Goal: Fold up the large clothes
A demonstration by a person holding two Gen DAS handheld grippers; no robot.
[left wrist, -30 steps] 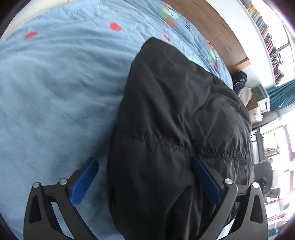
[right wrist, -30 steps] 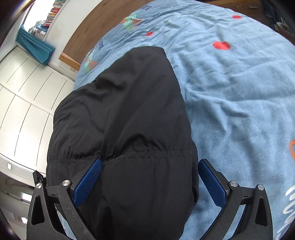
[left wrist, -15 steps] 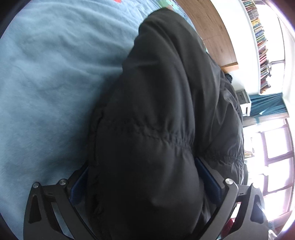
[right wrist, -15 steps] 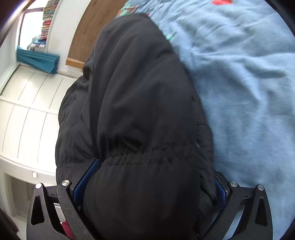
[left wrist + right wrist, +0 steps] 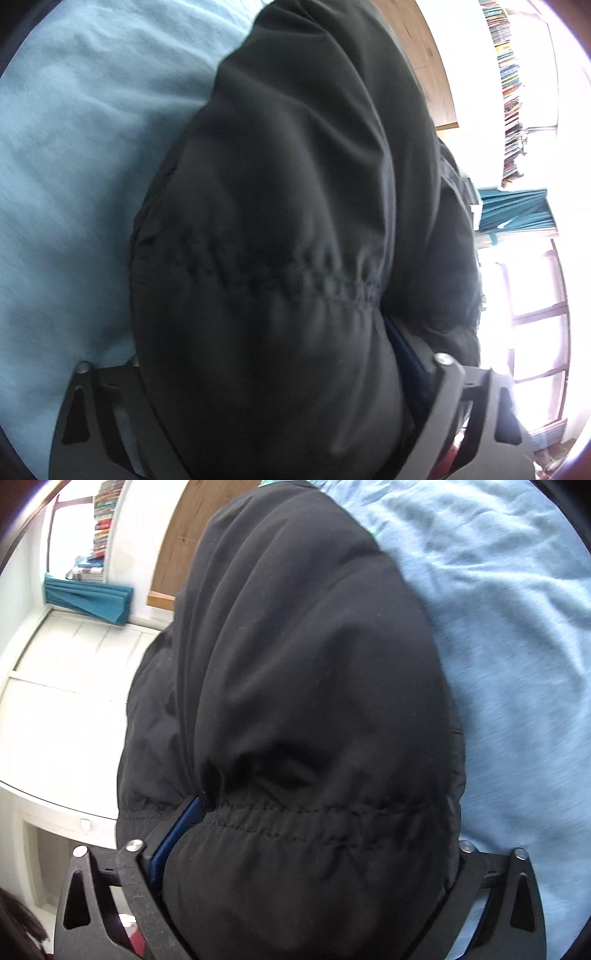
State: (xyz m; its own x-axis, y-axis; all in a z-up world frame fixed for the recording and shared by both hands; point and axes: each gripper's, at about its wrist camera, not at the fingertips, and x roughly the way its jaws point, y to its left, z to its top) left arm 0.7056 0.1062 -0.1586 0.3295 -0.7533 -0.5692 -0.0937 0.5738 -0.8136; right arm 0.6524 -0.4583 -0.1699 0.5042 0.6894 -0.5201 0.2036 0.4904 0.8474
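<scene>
A puffy black jacket [image 5: 295,166] lies on the light blue bedsheet [image 5: 74,184] and fills most of both views. Its gathered, stitched hem bulges between the fingers of my left gripper [image 5: 269,332], whose jaws are closing on it. Only the right blue pad [image 5: 406,350] shows, pressed into the fabric. In the right wrist view the same jacket [image 5: 314,646] spills over both fingers of my right gripper [image 5: 325,808], which is also closing. Its left blue pad [image 5: 177,834] pushes into the puckered hem, and the other pad is hidden.
The sheet [image 5: 517,664] spreads out beside the jacket. Beyond the bed stand a wooden headboard [image 5: 424,44], a bookshelf [image 5: 511,92], a teal curtain [image 5: 513,214] and a bright window. White wardrobe doors [image 5: 55,720] rise at the left of the right wrist view.
Both grippers have sunk onto the jacket and tipped downward. The hem that lay ahead of the fingers now bulges between them and covers most pads, and the left fingers have drawn inward.
</scene>
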